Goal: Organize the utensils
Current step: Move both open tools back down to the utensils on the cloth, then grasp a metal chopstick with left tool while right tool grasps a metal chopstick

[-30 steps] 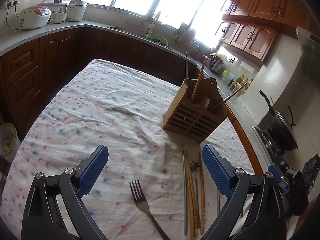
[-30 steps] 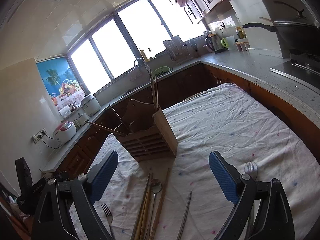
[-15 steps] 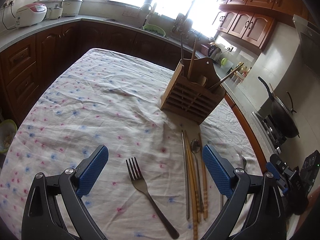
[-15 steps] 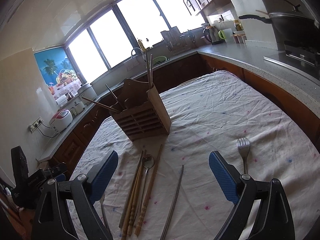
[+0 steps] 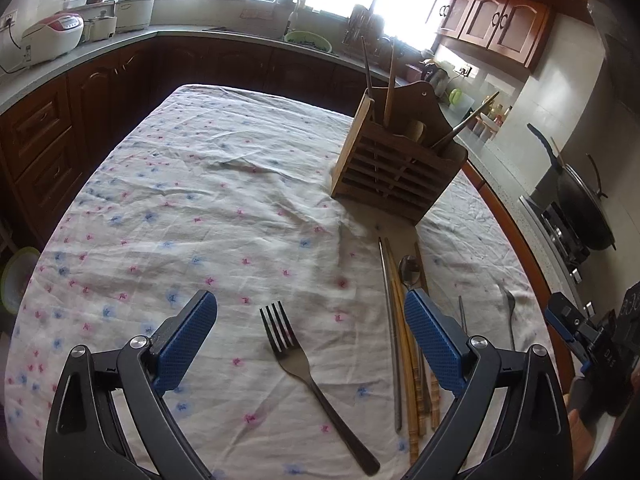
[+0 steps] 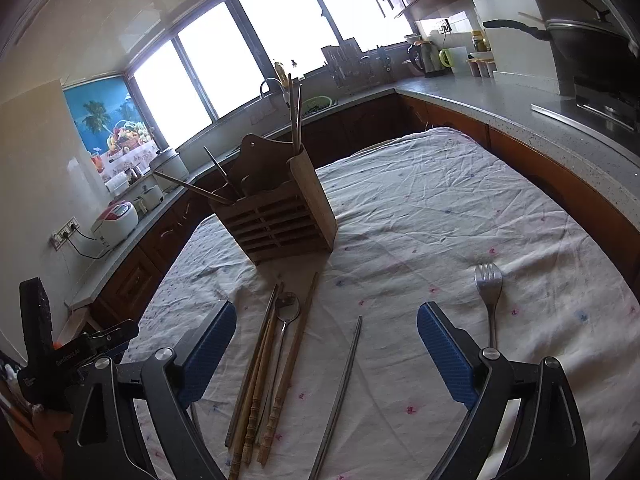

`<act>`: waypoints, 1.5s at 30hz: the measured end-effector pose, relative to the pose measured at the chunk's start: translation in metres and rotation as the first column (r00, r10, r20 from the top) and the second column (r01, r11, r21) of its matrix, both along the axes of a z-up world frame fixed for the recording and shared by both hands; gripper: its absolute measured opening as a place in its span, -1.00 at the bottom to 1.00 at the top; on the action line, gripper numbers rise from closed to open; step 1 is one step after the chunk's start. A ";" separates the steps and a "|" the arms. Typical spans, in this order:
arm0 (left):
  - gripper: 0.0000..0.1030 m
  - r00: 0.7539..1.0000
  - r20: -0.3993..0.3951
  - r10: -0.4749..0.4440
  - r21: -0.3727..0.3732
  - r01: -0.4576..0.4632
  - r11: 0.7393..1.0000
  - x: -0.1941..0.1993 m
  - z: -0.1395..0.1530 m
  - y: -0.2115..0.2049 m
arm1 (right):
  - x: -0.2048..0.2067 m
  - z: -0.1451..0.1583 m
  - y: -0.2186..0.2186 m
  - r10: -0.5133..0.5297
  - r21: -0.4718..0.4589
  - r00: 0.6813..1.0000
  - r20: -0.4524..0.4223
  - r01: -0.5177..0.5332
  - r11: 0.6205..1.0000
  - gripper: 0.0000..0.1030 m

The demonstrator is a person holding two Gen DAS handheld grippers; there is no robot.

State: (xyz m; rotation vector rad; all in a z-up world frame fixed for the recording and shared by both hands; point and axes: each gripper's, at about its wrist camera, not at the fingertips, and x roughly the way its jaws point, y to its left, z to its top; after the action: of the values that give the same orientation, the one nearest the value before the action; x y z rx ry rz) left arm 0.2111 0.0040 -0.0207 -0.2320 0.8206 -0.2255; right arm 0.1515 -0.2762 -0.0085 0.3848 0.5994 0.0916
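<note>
A wooden utensil holder (image 5: 394,172) stands on the floral tablecloth (image 5: 192,208) with a few chopsticks in it; it also shows in the right wrist view (image 6: 280,216). My left gripper (image 5: 310,336) is open and empty, above a metal fork (image 5: 308,368). Beside it lie wooden chopsticks (image 5: 408,352) and a spoon (image 5: 410,270). My right gripper (image 6: 326,344) is open and empty, above a metal chopstick (image 6: 340,392). Wooden chopsticks (image 6: 264,364) and the spoon (image 6: 288,308) lie to its left. A second fork (image 6: 489,292) lies to its right.
Kitchen counters (image 6: 520,104) and dark cabinets (image 5: 36,132) ring the table. A wok (image 5: 584,208) sits on the stove at the right. A rice cooker (image 5: 52,38) stands on the left counter. A green bin (image 5: 16,276) stands on the floor at the left.
Both grippers have pulled back and tilted down toward the table. More of the fork and the chopsticks now shows. Nothing on the table has moved.
</note>
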 end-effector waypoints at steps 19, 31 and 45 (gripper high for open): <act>-0.10 0.987 -0.159 -0.029 0.101 0.045 0.994 0.033 -0.066 -0.009 | 0.055 -0.065 0.027 0.051 -0.114 0.960 -0.274 -0.085 0.990 -0.12; -0.96 0.979 -0.174 -0.102 0.027 0.108 0.994 0.044 -0.071 -0.014 | 0.086 -0.074 0.034 0.026 -0.240 0.948 -0.318 -0.107 0.965 -0.85; -0.97 0.989 -0.103 -0.109 -0.036 0.106 0.994 0.025 -0.035 -0.001 | 0.067 -0.041 0.034 0.098 -0.108 0.967 -0.236 -0.126 0.986 -0.92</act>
State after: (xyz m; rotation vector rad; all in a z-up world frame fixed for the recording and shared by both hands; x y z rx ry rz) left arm 0.2362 0.0030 -0.0561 -0.2300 0.9355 -0.3290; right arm 0.2185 -0.2426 -0.0490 0.2430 0.8520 0.1188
